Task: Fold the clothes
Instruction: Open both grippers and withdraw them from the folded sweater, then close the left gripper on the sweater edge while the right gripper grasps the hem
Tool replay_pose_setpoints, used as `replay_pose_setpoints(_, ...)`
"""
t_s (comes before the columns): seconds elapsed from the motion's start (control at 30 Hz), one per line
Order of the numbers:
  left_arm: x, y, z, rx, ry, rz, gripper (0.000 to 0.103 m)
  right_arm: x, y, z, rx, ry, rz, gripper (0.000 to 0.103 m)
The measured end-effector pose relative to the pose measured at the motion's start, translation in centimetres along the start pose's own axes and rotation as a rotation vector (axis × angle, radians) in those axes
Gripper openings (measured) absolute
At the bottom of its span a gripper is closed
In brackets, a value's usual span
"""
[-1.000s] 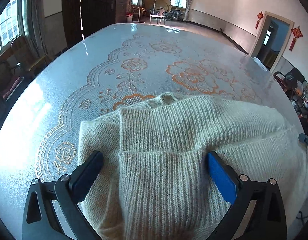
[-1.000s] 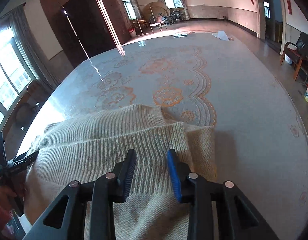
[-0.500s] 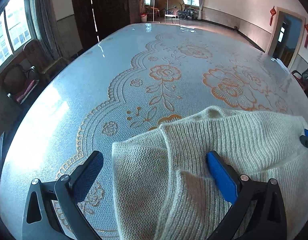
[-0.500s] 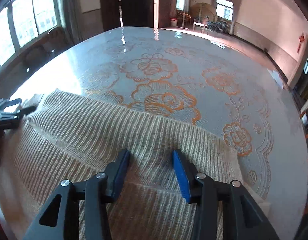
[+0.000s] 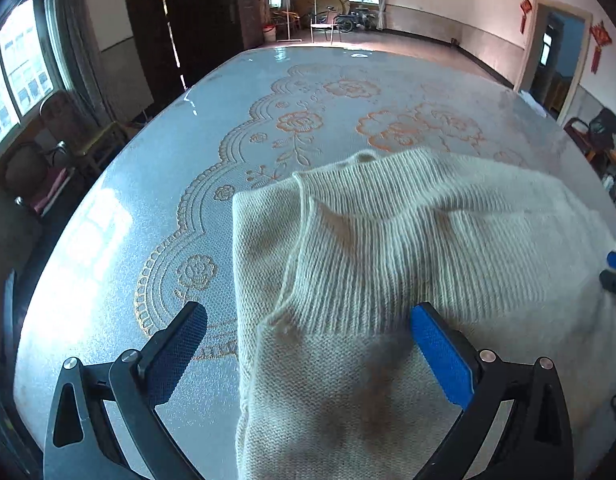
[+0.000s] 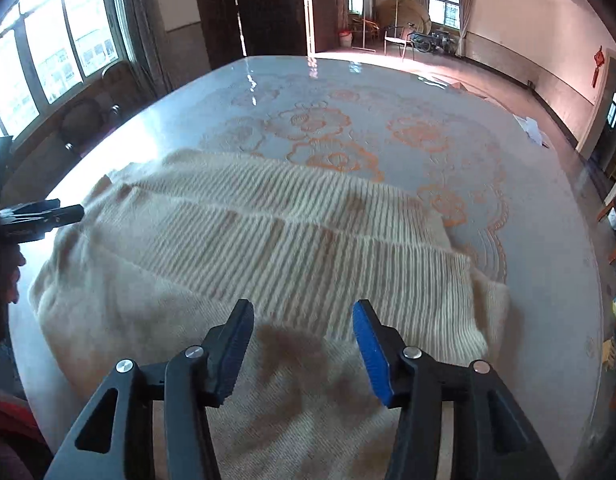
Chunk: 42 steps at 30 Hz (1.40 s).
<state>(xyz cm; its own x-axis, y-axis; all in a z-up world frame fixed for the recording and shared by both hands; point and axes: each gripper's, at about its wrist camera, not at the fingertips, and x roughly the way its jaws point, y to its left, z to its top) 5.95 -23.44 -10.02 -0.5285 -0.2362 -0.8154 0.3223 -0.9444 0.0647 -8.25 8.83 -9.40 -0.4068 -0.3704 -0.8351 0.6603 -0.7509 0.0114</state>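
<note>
Behind the worktop (image 5: 119, 240) you have a big bare room with windows, a dark cabinet and a doorway; on the worktop, a pale cloth with orange flowers carries one cream knit sweater (image 5: 388, 248), lying near the edge closest to you and well short of the far edge.

You have part of the folding done, by the look of it: a ribbed panel is turned over the body and lies in a band across the sweater (image 6: 267, 240), with a second layer showing at its end toward the window-side edge; the stack is loose and rumpled, not squared.

Your left hand-held gripper (image 5: 308, 332) stands wide open over that end of the sweater, one finger above the bare cloth, the other above the knit, gripping nothing; your right hand-held gripper (image 6: 303, 328) is about half open, its jaws having just been opening, with the knit below and between them but not pinched.

What seems left: at least one more fold to bring it down to a compact stack, then evening up the edges; whether a sleeve is still tucked underneath, you cannot tell from these views.
</note>
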Motion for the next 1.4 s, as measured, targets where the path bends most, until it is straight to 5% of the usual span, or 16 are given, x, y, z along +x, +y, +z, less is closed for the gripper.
replay_pose_setpoints(0.07, 1.3, -0.4, -0.3, 0.034, -0.011, 0.010, 0.103, 1.3, -1.0, -0.8, 0.057, 0.017, -0.010, 0.053)
replay_pose_setpoints(0.2, 3.5, 1.3, 0.5, -0.114, -0.022, -0.121, 0.103, 1.4, -1.8, -0.8, 0.101, -0.019, -0.044, 0.053)
replay_pose_setpoints(0.43, 4.3, 0.4, 4.8, -0.062, 0.017, -0.082, 0.103, 1.7, -2.7, 1.7, 0.130, -0.007, -0.067, 0.053)
replay_pose_setpoints(0.57, 1.0, 0.5, 4.5, -0.057, -0.091, -0.051, 0.103, -1.8, -3.5, 1.2, 0.213, -0.080, -0.022, 0.055)
replay_pose_setpoints(0.7, 2.8, -1.6, 3.3, 0.063, 0.031, -0.034, 0.103, -0.3, -4.3, -0.2, 0.251, -0.007, 0.031, 0.057)
replay_pose_setpoints(0.87, 0.4, 0.1, 3.0, 0.038, 0.009, -0.152, 0.103, -3.6, -7.0, -1.9, 0.337, -0.073, 0.175, 0.061)
replay_pose_setpoints(1.17, 2.1, 7.9, 2.8, -0.203, 0.131, -0.172, 0.103, -3.7, -15.6, -4.9, 0.528, 0.063, 0.166, 0.067)
replay_pose_setpoints(1.4, 3.7, 7.9, 3.5, -0.224, 0.197, -0.322, 0.103, -1.0, -16.2, -4.1, 0.580, 0.090, 0.273, 0.069)
